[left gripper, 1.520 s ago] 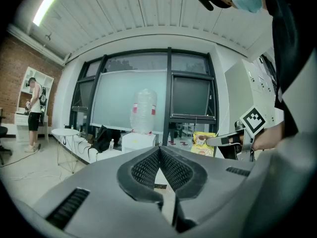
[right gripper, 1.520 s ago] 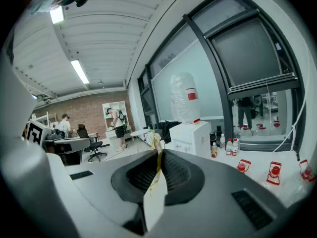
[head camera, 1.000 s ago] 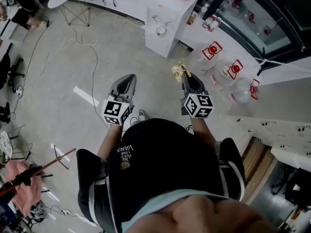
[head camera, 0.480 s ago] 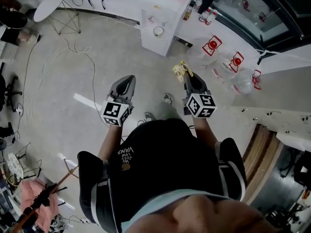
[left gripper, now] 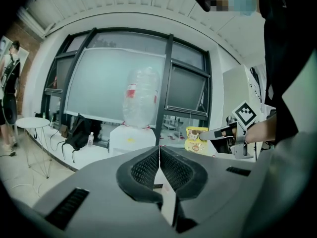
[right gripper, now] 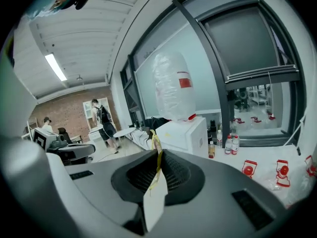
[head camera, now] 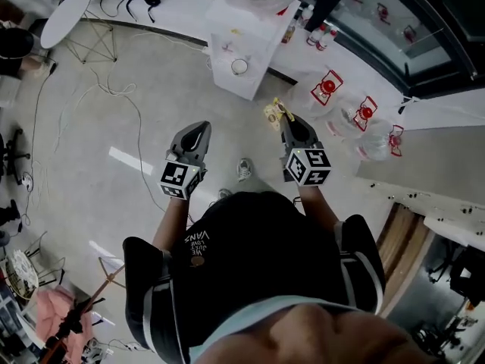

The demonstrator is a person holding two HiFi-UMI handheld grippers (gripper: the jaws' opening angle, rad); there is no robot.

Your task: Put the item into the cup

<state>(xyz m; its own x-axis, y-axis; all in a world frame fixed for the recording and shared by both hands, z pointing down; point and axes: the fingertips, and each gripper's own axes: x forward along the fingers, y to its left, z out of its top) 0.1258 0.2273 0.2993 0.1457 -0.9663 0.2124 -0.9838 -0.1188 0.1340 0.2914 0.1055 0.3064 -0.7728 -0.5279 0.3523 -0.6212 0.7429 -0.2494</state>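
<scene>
A small yellow packet [head camera: 274, 113] sticks out of my right gripper [head camera: 283, 121], which is shut on it; in the right gripper view the packet [right gripper: 154, 144] shows edge-on between the pads. The cup [head camera: 239, 67] stands on a white cabinet [head camera: 254, 32] ahead, well beyond both grippers. My left gripper [head camera: 198, 128] is shut with nothing in it, its pads [left gripper: 146, 166] pressed together. From the left gripper view the packet [left gripper: 196, 139] and the right gripper [left gripper: 218, 132] show at the right.
A big clear water jug [right gripper: 173, 85] stands on the cabinet. Small bottles [right gripper: 226, 144] and red-labelled clear bags [head camera: 327, 88] lie along a white ledge by the windows. Cables [head camera: 121, 89] trail over the concrete floor, and a round white table [head camera: 72, 6] stands far left.
Both grippers have been carried forward over the floor toward the white cabinet. The packet stays in the right gripper and both grippers' jaws stay closed.
</scene>
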